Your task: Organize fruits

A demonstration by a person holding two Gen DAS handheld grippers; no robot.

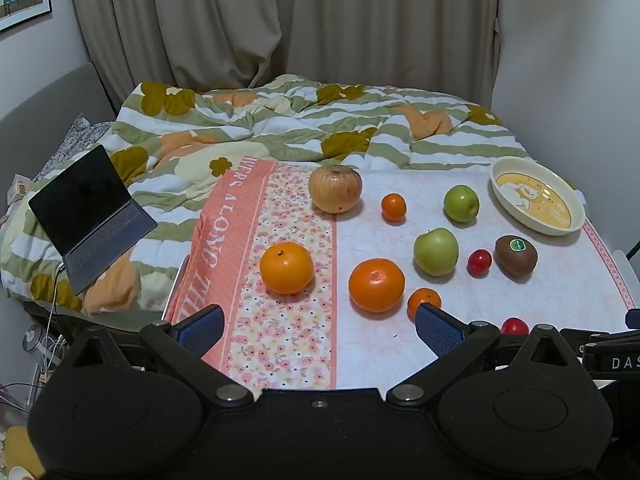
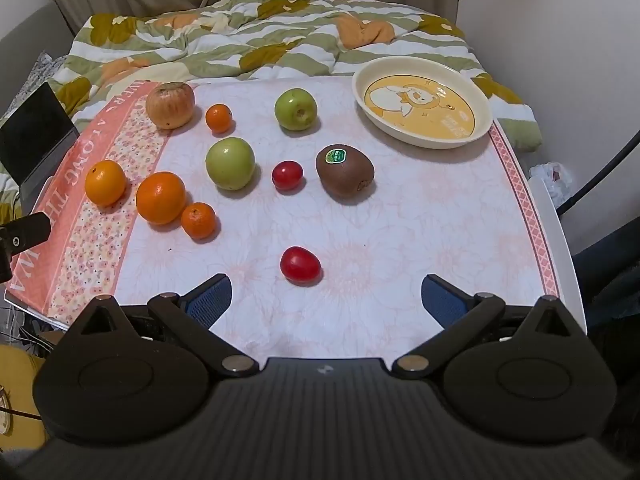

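Fruits lie spread on a cloth-covered table (image 2: 400, 220): a tan apple (image 2: 170, 105), two green apples (image 2: 295, 109) (image 2: 230, 163), two oranges (image 2: 105, 183) (image 2: 161, 197), two small mandarins (image 2: 218, 118) (image 2: 198, 220), a kiwi (image 2: 345, 173) and two red cherry tomatoes (image 2: 287, 175) (image 2: 300, 264). An empty cream plate (image 2: 480, 98) with a yellow cartoon sits at the far right. My left gripper (image 1: 320, 328) is open above the near edge, oranges (image 1: 286, 267) (image 1: 376, 285) ahead. My right gripper (image 2: 326, 300) is open, just short of the near tomato.
A bed with a flowered quilt (image 1: 280, 120) lies behind the table. An open laptop (image 1: 88, 216) rests on the bed at left. Curtains (image 1: 280, 20) hang behind. The table's right edge (image 2: 568, 248) borders a wall and dark cable.
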